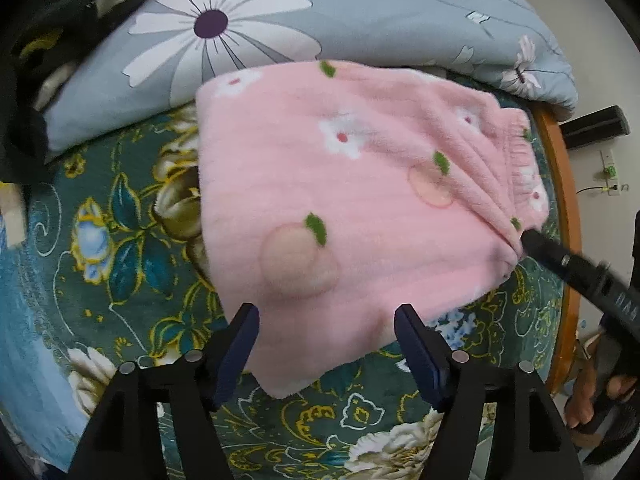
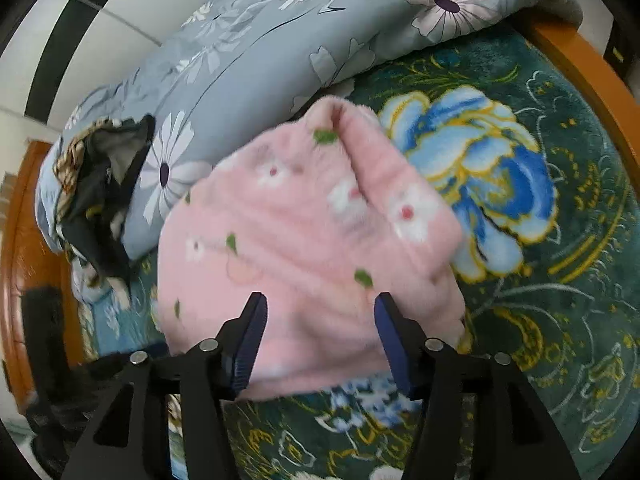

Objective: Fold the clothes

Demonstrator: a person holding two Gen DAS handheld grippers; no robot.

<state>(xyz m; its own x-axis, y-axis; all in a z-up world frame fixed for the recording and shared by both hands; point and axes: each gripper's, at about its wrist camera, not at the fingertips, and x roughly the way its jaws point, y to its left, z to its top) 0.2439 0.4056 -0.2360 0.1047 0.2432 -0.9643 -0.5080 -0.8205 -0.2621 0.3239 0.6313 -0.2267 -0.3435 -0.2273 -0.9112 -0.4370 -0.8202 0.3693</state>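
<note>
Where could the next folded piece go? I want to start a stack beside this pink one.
Bare green floral blanket lies open between the pink fleece garment and the wooden bed edge. Another free strip sits on the garment's other side. Behind it is crowded: the grey daisy quilt and dark clothes.

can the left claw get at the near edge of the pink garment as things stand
Probably yes. The left claw is open, pointing steeply down right over the pink garment's near edge, with nothing between. The right claw works the far side, out of the way.
</note>
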